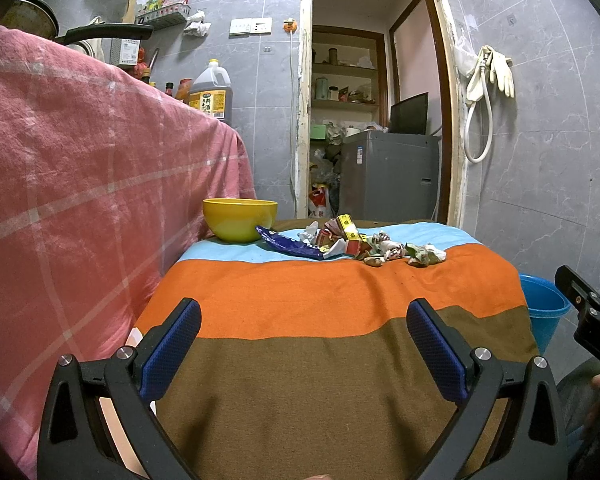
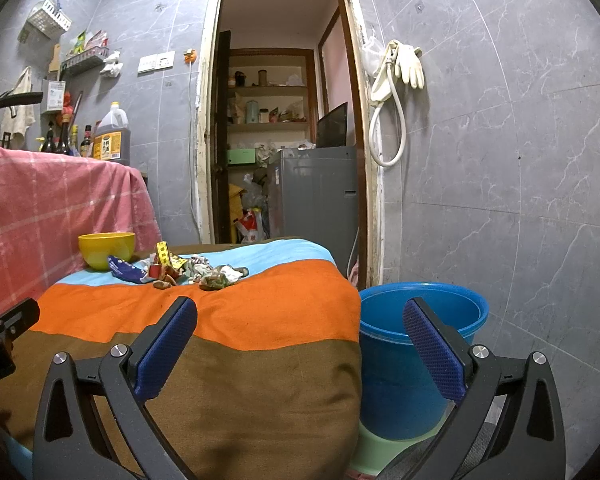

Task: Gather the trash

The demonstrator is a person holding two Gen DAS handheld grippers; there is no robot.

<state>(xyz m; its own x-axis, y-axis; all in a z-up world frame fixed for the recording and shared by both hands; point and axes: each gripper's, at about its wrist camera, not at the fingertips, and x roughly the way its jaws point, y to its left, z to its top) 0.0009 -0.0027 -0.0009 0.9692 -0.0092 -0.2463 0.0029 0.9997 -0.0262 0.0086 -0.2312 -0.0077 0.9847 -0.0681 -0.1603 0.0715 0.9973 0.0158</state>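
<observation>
A pink checked cloth [image 1: 80, 168] hangs at the left, a large jug of cooking wine [image 1: 209, 94] stands behind it, and pale rubber gloves [image 2: 408, 65] with a white hose [image 2: 384, 128] hang beside the open doorway [image 2: 284, 120].

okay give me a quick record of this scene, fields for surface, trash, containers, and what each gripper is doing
surface: striped blanket in blue, orange and brown
trash: pile of wrappers at the far end, on the blue stripe
containers: yellow bowl left of the pile; blue bucket on the floor off the blanket's right edge
left gripper: open, empty, short of the pile
right gripper: open, empty, near the bucket
</observation>
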